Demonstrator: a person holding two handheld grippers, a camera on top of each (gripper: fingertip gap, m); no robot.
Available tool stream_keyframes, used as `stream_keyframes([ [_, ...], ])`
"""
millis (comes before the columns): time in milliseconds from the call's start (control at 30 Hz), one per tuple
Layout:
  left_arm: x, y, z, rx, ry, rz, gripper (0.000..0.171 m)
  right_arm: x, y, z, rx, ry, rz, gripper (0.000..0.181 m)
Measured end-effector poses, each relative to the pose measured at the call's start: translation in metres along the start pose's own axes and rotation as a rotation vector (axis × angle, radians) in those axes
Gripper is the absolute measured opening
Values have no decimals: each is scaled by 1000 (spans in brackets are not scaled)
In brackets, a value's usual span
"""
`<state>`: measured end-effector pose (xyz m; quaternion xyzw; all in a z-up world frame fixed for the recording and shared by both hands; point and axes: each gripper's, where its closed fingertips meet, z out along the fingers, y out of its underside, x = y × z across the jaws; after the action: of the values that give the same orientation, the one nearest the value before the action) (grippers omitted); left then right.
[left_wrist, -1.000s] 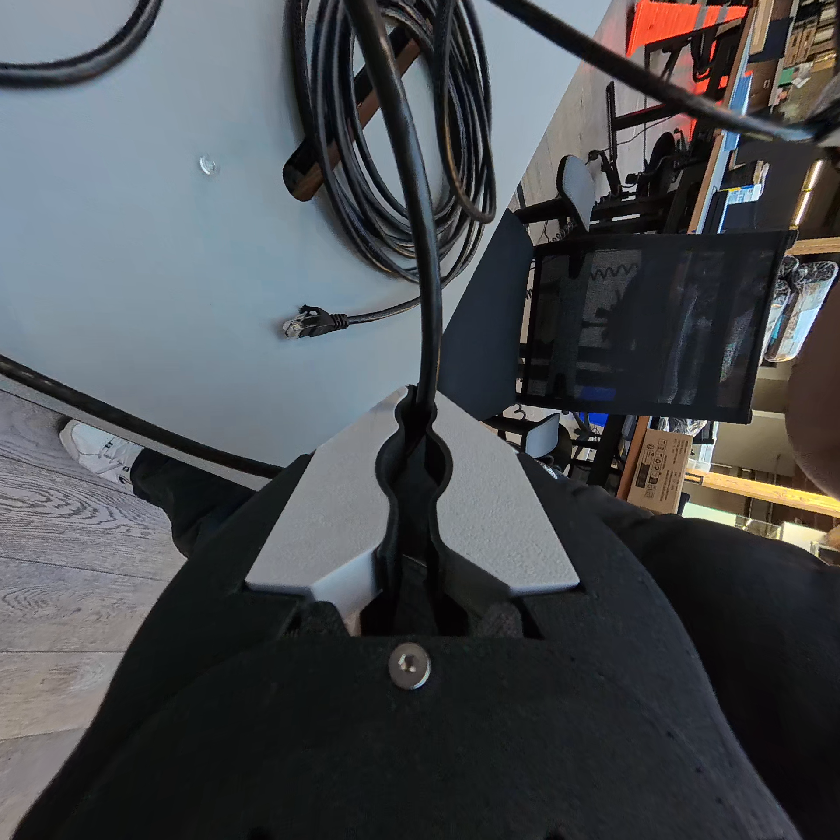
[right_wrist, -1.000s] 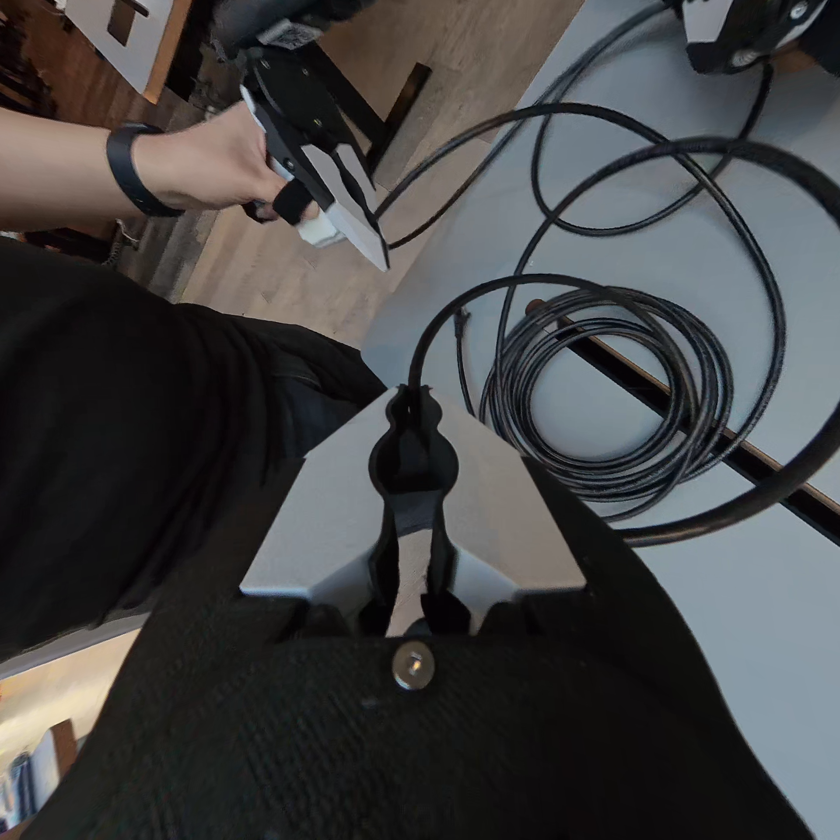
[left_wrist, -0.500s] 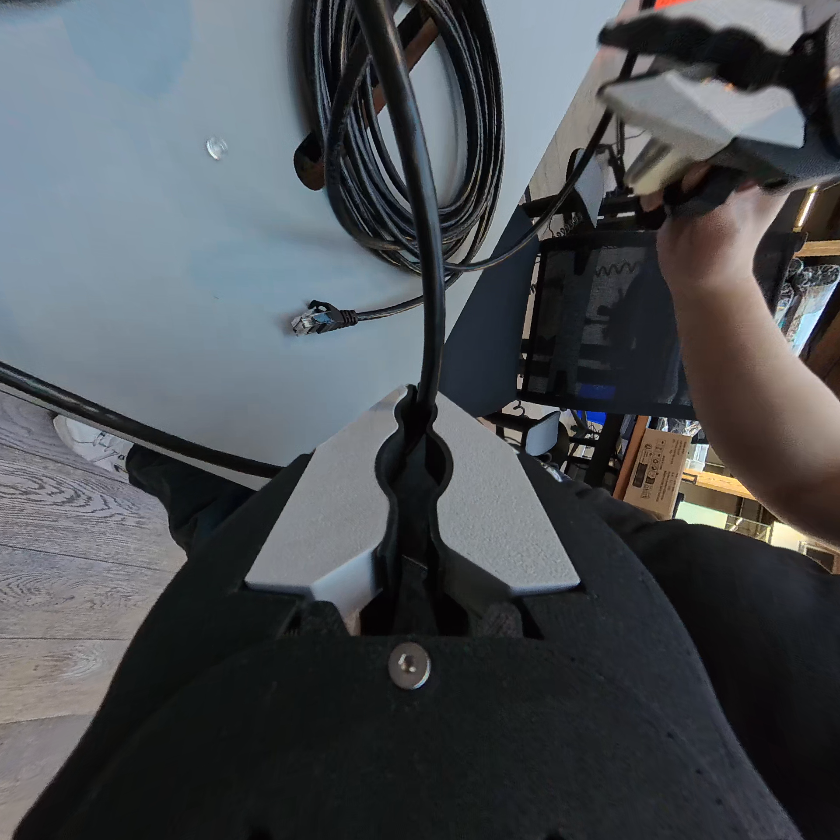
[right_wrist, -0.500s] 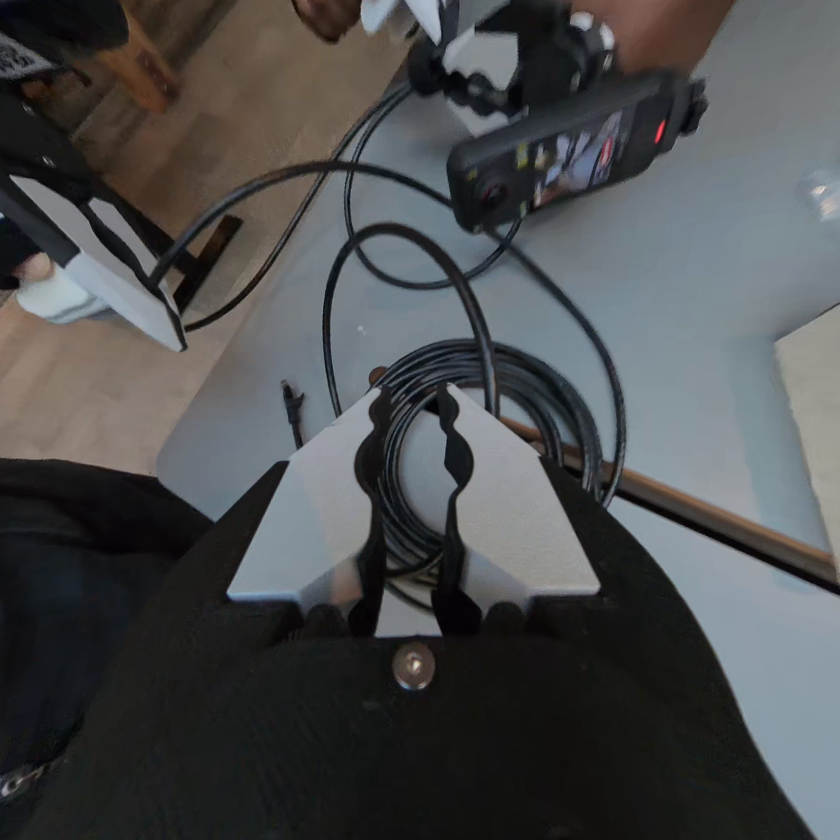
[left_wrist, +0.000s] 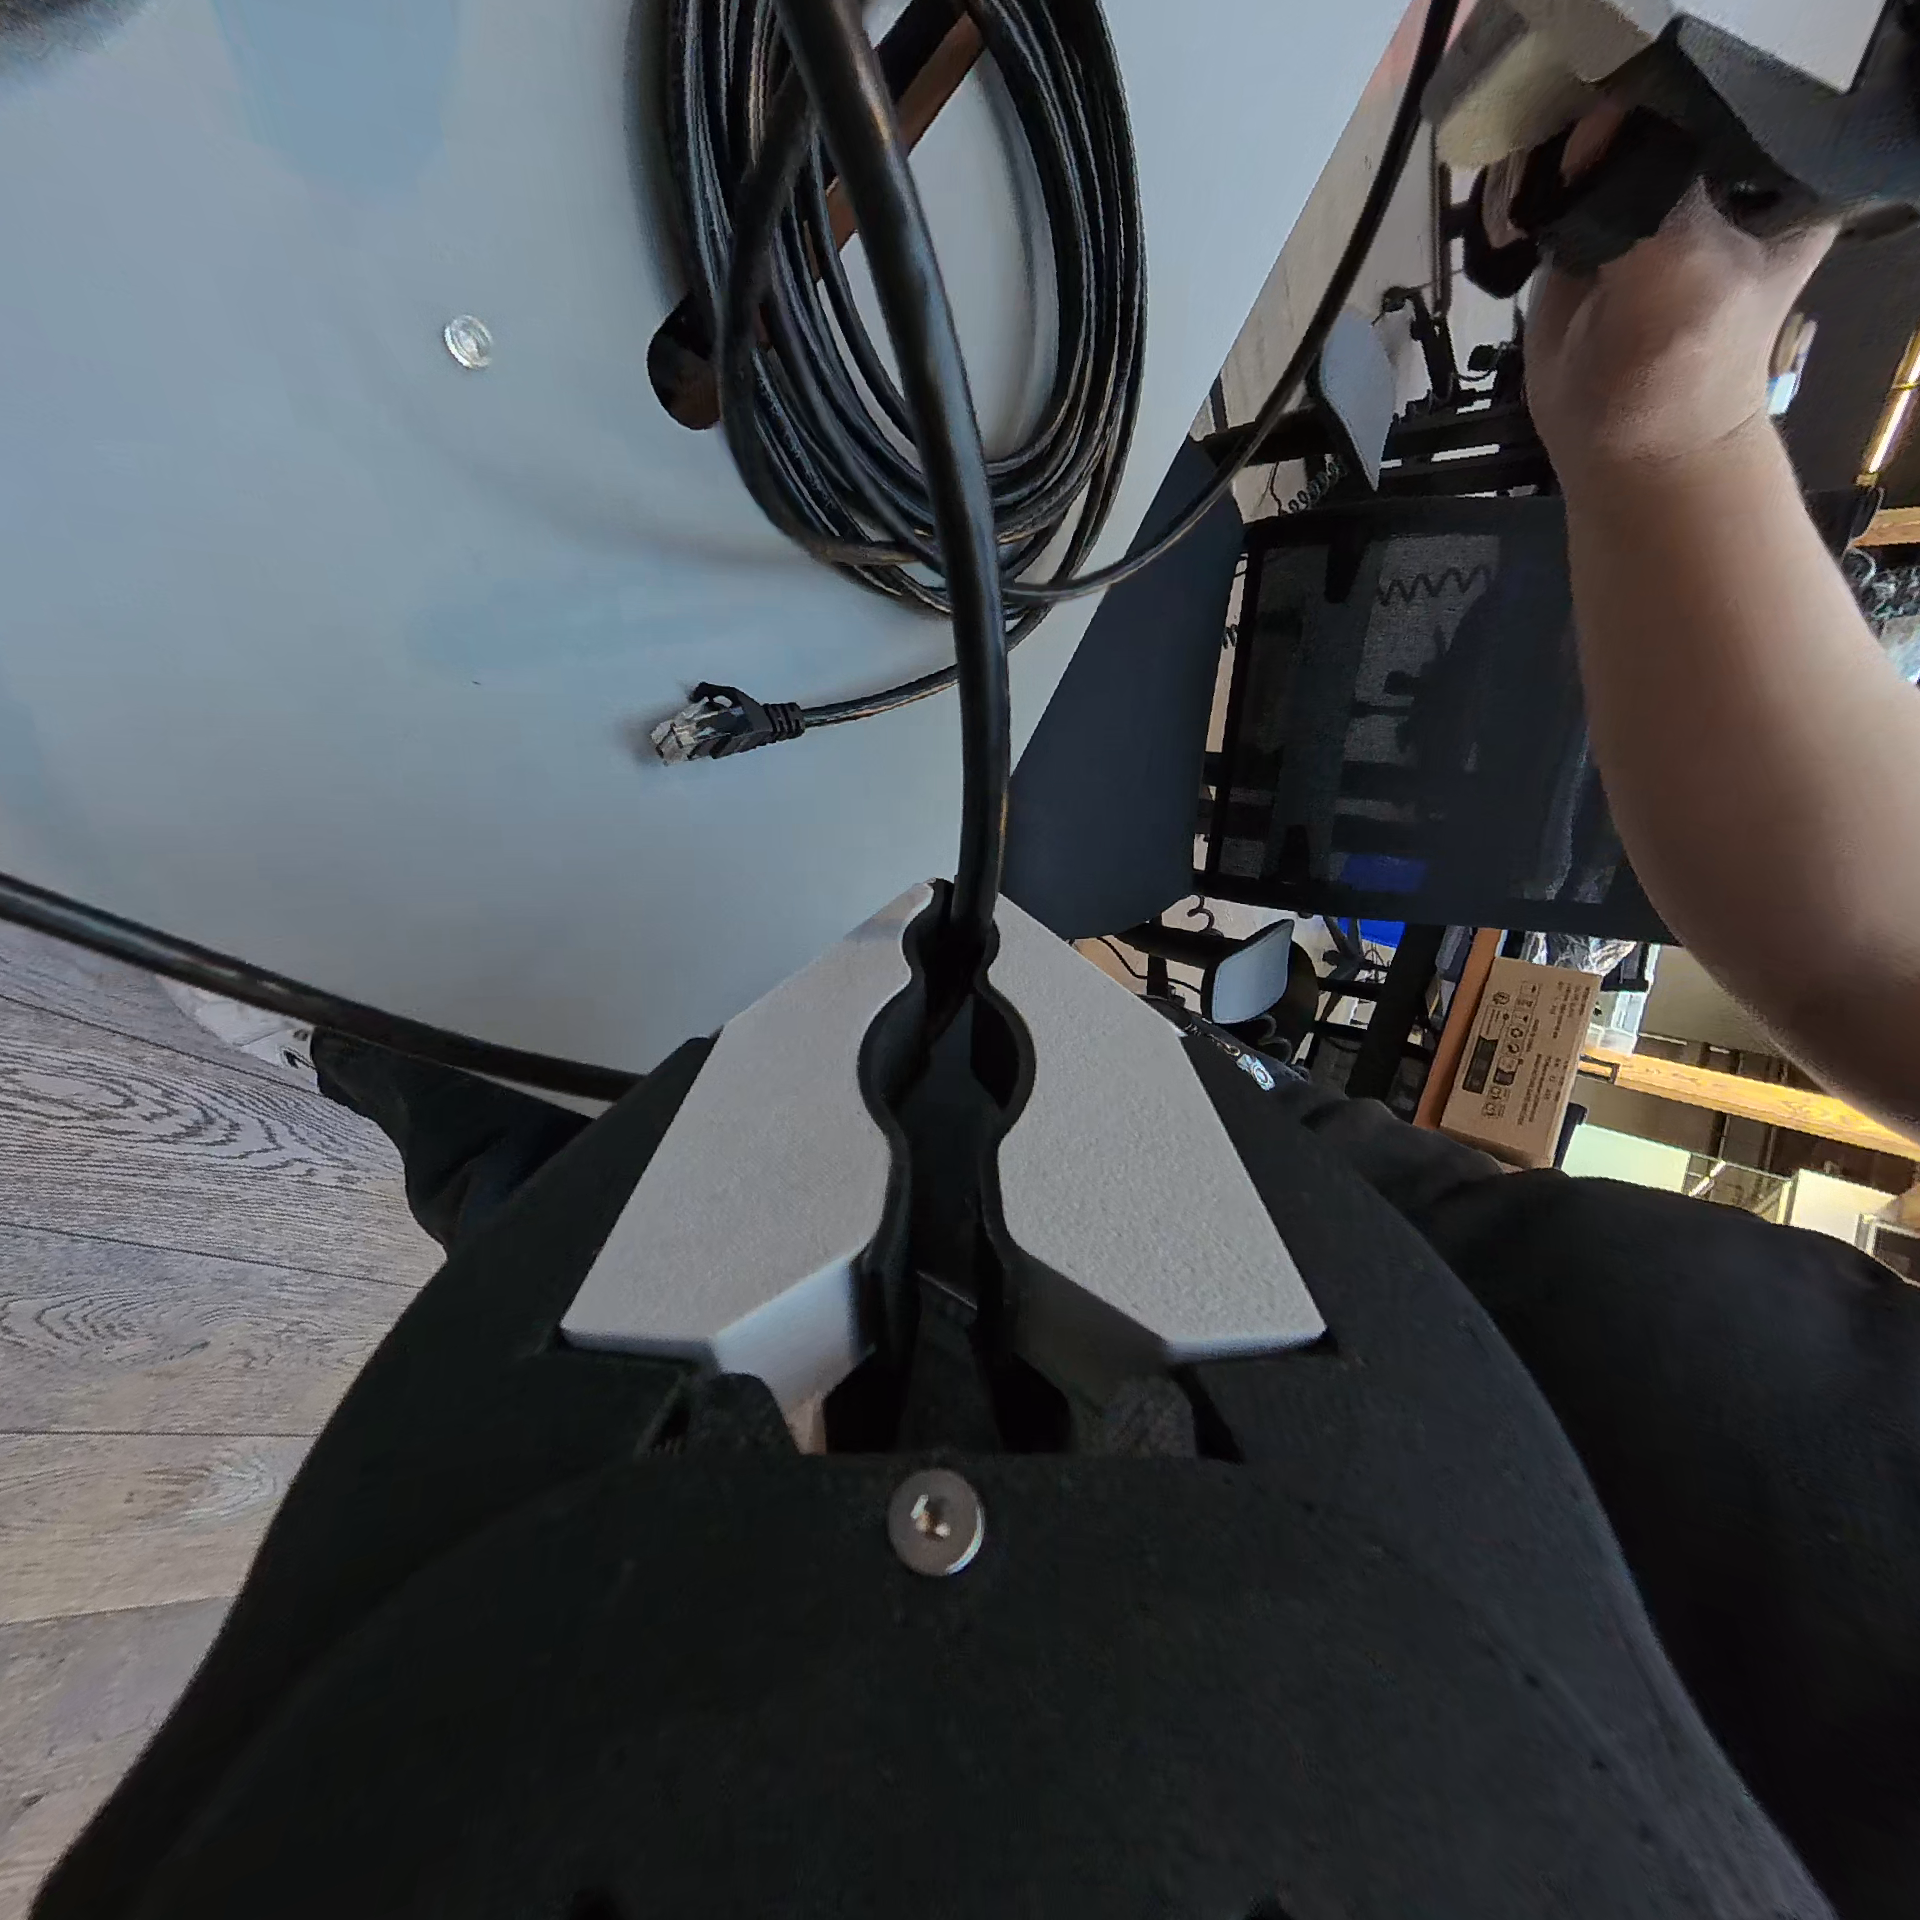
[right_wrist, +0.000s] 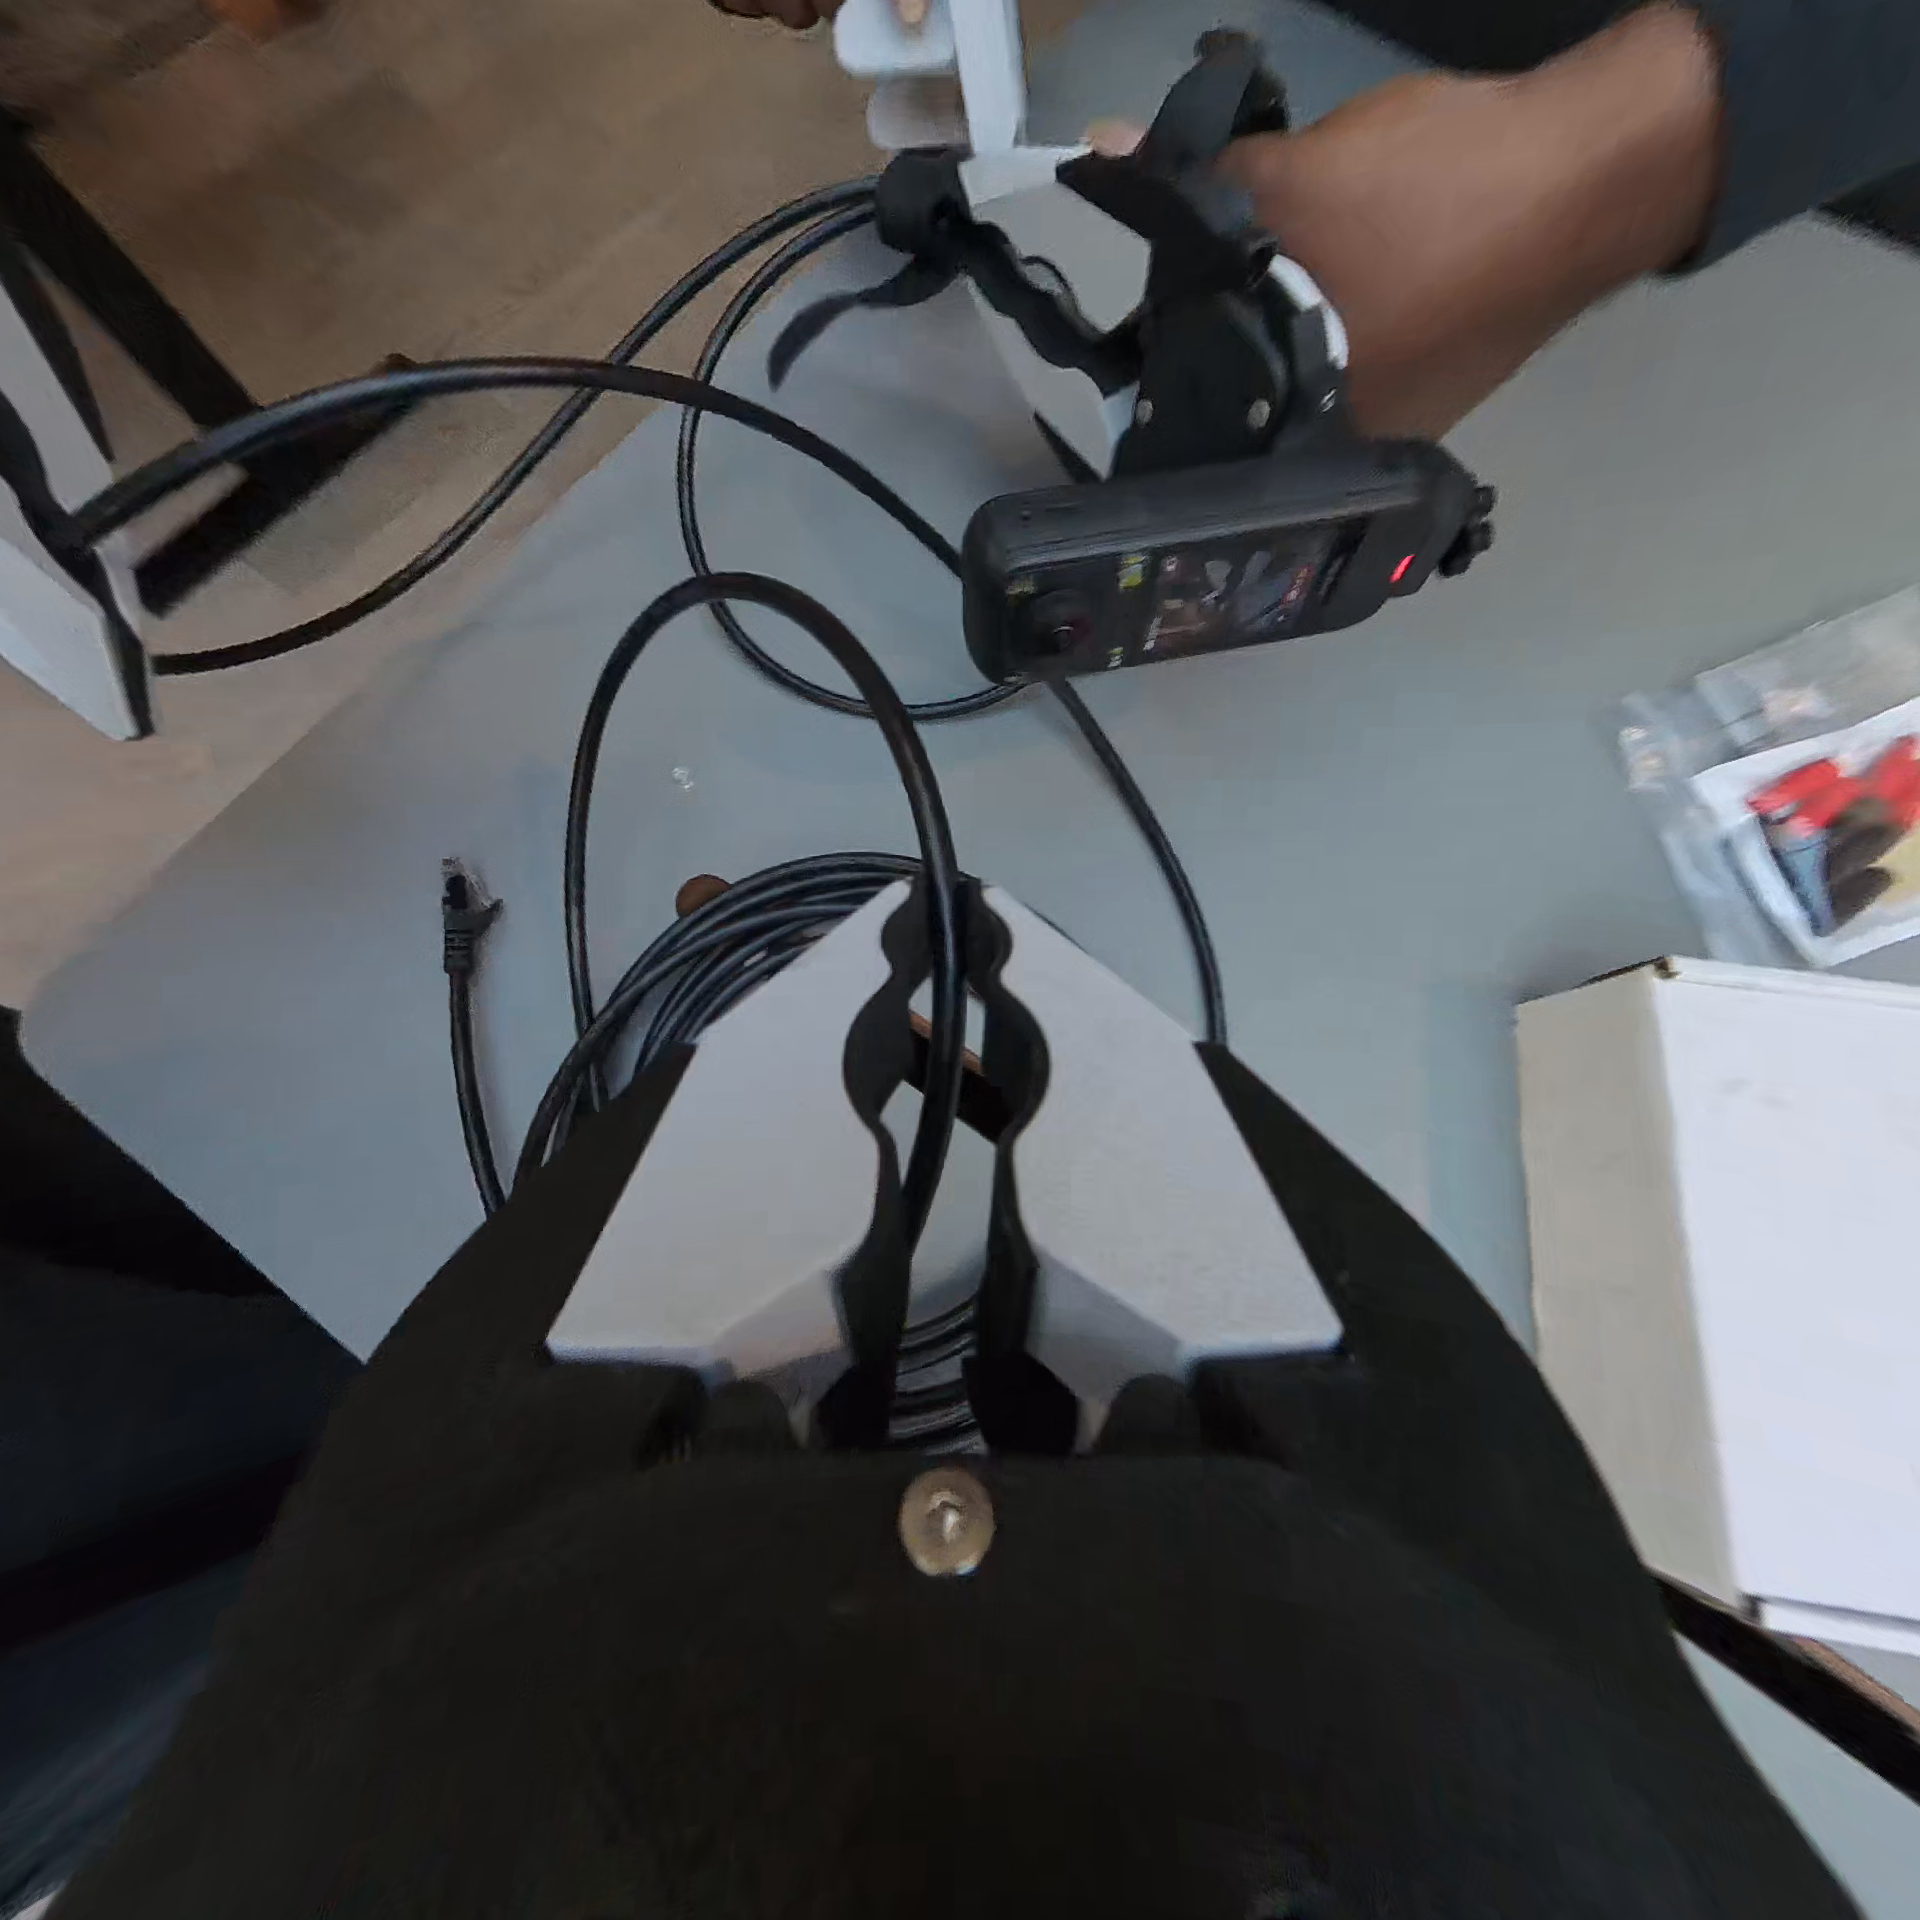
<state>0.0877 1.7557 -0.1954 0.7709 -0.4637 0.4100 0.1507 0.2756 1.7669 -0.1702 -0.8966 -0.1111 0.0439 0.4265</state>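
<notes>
Left tongs (left_wrist: 961, 920) clamp a black cable (left_wrist: 940, 416). Right tongs (right_wrist: 940, 904) stand apart, cable (right_wrist: 940, 1039) between them, above the coil (right_wrist: 623, 997) on the grey counter (right_wrist: 1351, 831). No writing legible; white box (right_wrist: 1766, 1247) beside the coil.

Coil (right_wrist: 665, 997) and looping cable (right_wrist: 914, 748) crowd the desk (right_wrist: 1351, 831) ahead; a camera (right_wrist: 1195, 582) blocks beyond; bare desk left.

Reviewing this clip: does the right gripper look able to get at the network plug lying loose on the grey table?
Probably yes. The right gripper is open, with only a cable strand running between its fingers, and the plug lies uncovered on the table to its left, beside the coil.
</notes>
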Motion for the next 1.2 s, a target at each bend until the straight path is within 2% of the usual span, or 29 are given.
stream_keyframes([
  [100, 0, 2, 2, -2, 2, -5, 0, 26, 14, 10, -56, 20, 158, 2],
  [233, -4, 7, 2, -11, -13, -3, 0, 56, 68, 34, -298, -16, 369, 2],
  [300, -6, 11, 3, -13, -18, -11, 0, 61, 102, 44, -458, -34, 367, 3],
  [333, -7, 12, 3, -16, -22, -15, 0, 61, 104, 48, -451, -50, 350, 3],
  [467, -18, 19, 6, -10, -28, -51, 0, 67, 104, 51, -424, -20, 357, 2],
  [533, -19, 17, 5, 33, 35, -133, 1, 68, 103, 46, -417, 26, 343, 6],
  [633, -19, 11, 3, 114, 134, -256, 1, 66, 97, 28, -411, 103, 330, 28],
  [733, -16, 10, 7, 153, 163, -281, 1, 58, 80, -3, -347, 214, 327, 45],
  [800, -11, 7, 10, 190, 186, -287, 1, 30, 56, -21, -231, 217, 370, 45],
  [833, -8, 5, 10, 219, 200, -293, 1, 7, 42, -24, -155, 169, 405, 47],
  [900, -1, 0, 11, 273, 235, -297, 0, -43, 22, -21, -49, 61, 482, 52],
  [967, 7, -3, 10, 318, 268, -285, 0, -84, 16, -11, -34, -32, 504, 53],
  [1033, 9, -4, 8, 352, 266, -264, 0, -85, 31, -2, -108, 103, 452, 63],
  [1133, 7, -7, 1, 402, 256, -261, 0, -67, 49, -2, -178, 294, 353, 58],
  [1200, 2, -8, -6, 425, 253, -268, 0, -55, 57, -8, -196, 361, 334, 52],
])
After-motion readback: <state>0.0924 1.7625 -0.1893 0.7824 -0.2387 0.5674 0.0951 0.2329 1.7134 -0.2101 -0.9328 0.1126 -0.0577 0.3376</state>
